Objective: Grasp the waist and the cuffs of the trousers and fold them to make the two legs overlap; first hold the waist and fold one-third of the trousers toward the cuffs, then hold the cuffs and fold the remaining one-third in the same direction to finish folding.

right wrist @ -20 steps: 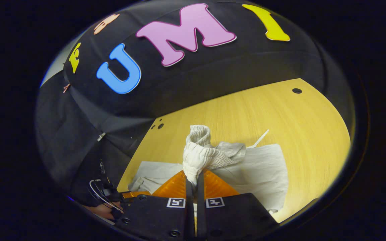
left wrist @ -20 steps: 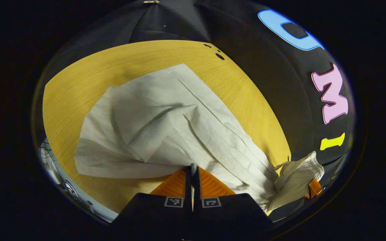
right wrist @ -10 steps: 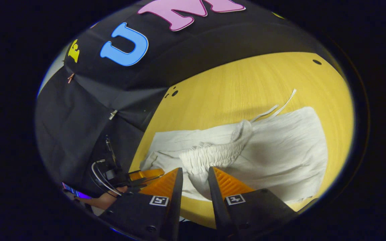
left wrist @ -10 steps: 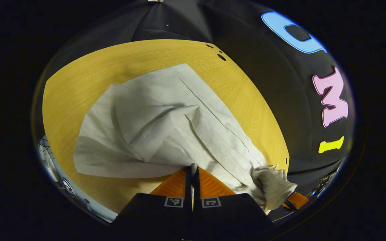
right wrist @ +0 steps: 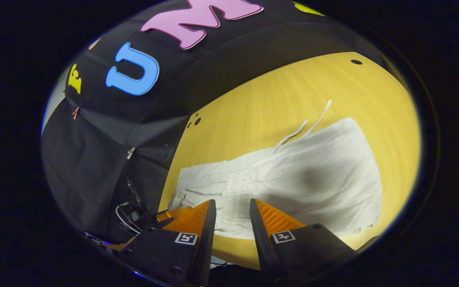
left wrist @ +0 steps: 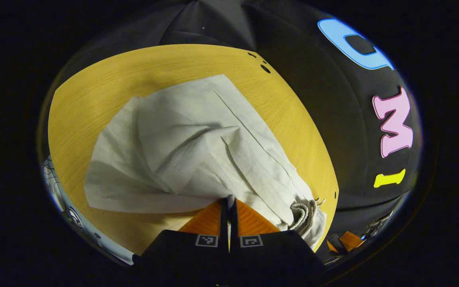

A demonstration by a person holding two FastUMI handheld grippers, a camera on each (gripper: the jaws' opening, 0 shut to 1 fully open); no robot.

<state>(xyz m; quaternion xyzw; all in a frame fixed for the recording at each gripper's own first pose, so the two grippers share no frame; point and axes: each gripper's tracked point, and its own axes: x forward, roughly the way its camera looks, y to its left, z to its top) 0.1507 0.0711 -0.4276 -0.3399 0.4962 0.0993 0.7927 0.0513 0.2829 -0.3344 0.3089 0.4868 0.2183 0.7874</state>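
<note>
- Trousers (left wrist: 197,147) are spread pale and rumpled across the middle of the left gripper view, on the yellow wooden table (left wrist: 94,91).
- In the right gripper view the same cloth is seen running from lower centre to the right of the frame, with the gathered waistband (right wrist: 233,191) just above the fingertips and the drawstrings (right wrist: 313,123) trailing toward the upper right.
- The left gripper (left wrist: 228,203) is seen at bottom centre with its fingers pressed together, a thin edge of fabric apparently pinched between them.
- The right gripper (right wrist: 231,213) is seen at the bottom of its view with fingers parted, nothing between them, waistband lying flat on the table beyond.
- The leg-over-leg fold is judged done but untidy: a big diagonal crease is visible at mid-frame in the left gripper view.
- Risk ahead: if the waist is regrasped by one layer only, the layers could be pulled apart and the overlap lost.
- Risk too: the crease could be locked in by the next fold, and a loose drawstring could be trapped under it.
</note>
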